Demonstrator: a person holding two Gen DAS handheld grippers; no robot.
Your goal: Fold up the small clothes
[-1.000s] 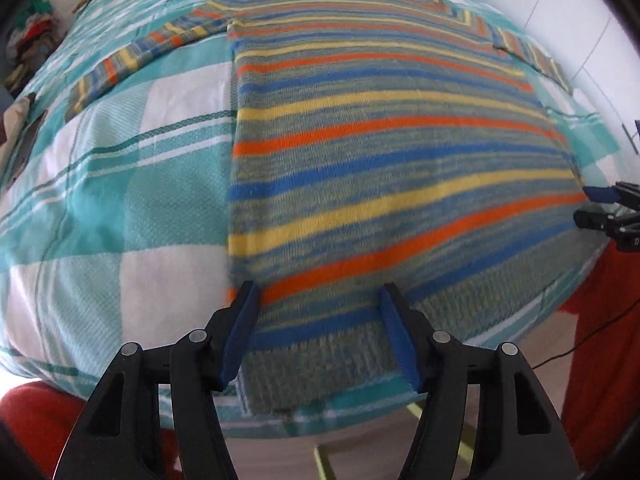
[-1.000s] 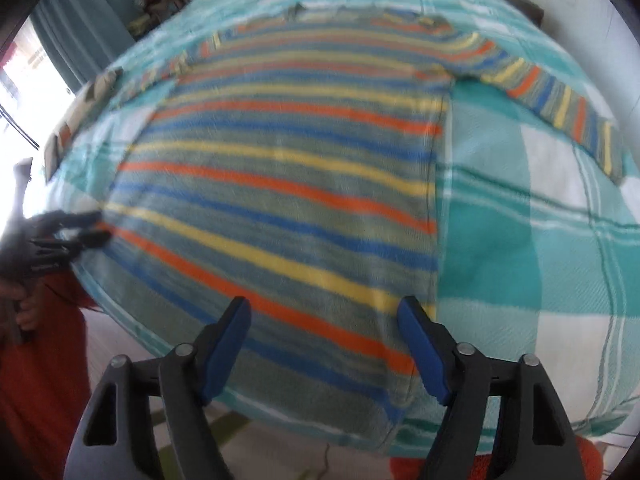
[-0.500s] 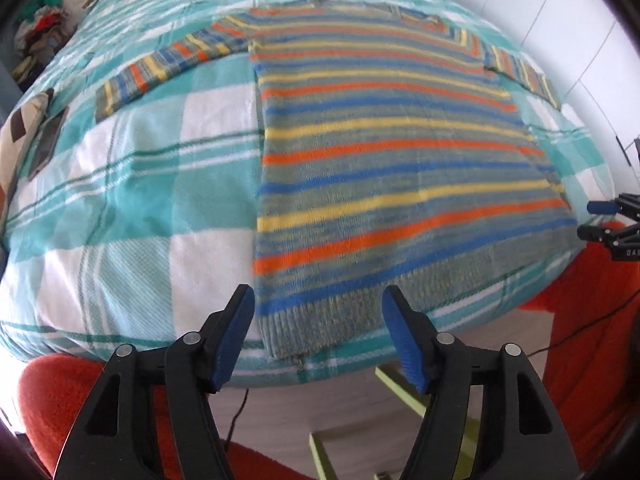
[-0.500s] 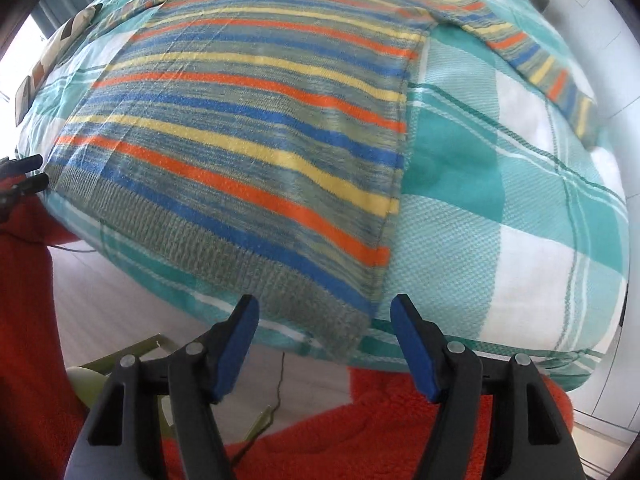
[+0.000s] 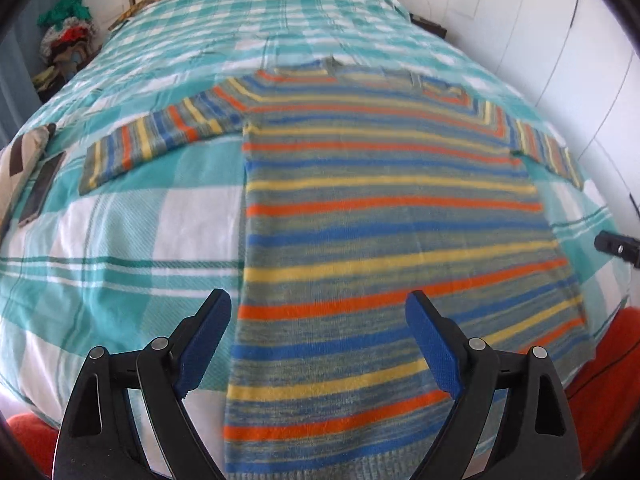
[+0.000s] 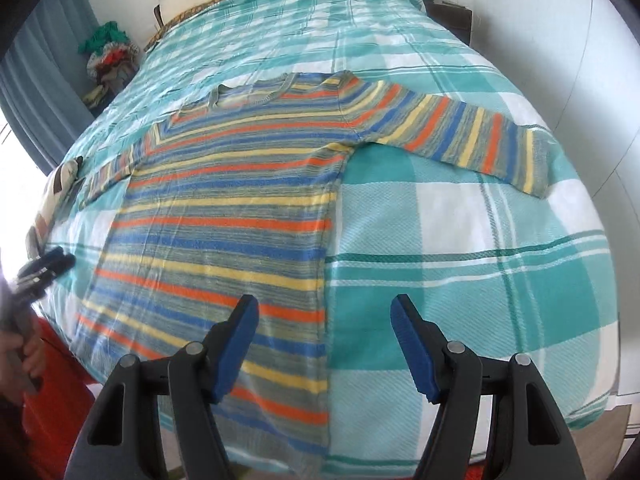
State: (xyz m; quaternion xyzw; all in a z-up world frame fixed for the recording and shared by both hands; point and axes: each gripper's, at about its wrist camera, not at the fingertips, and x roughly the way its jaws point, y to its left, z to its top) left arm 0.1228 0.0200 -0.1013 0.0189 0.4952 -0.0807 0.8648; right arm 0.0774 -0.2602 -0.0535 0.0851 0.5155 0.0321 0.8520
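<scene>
A striped knit sweater (image 5: 384, 224) in grey, blue, yellow and orange lies flat and face up on the bed, both sleeves spread sideways. My left gripper (image 5: 318, 314) hovers above its lower left part, jaws opening, nothing between them. My right gripper (image 6: 324, 316) hangs open over the sweater (image 6: 228, 216) at its right side edge, holding nothing. The right sleeve (image 6: 472, 136) stretches toward the wall. At the right edge of the left wrist view the tip of the right gripper (image 5: 618, 247) shows; the left gripper (image 6: 46, 268) and a hand appear at the left of the right wrist view.
The bed carries a teal and white checked blanket (image 5: 120, 240). A dark flat object (image 5: 40, 190) and a patterned cushion (image 5: 20, 156) lie at the bed's left edge. A pile of clothes (image 5: 66, 36) stands beyond the far left corner. White wall and cupboard doors (image 6: 600, 80) run along the right. Red fabric (image 5: 600, 380) lies below the bed's near edge.
Both grippers have risen and tipped up from the sweater's hem, so the whole sweater and the bed's far end now show. The left jaws stand wider apart.
</scene>
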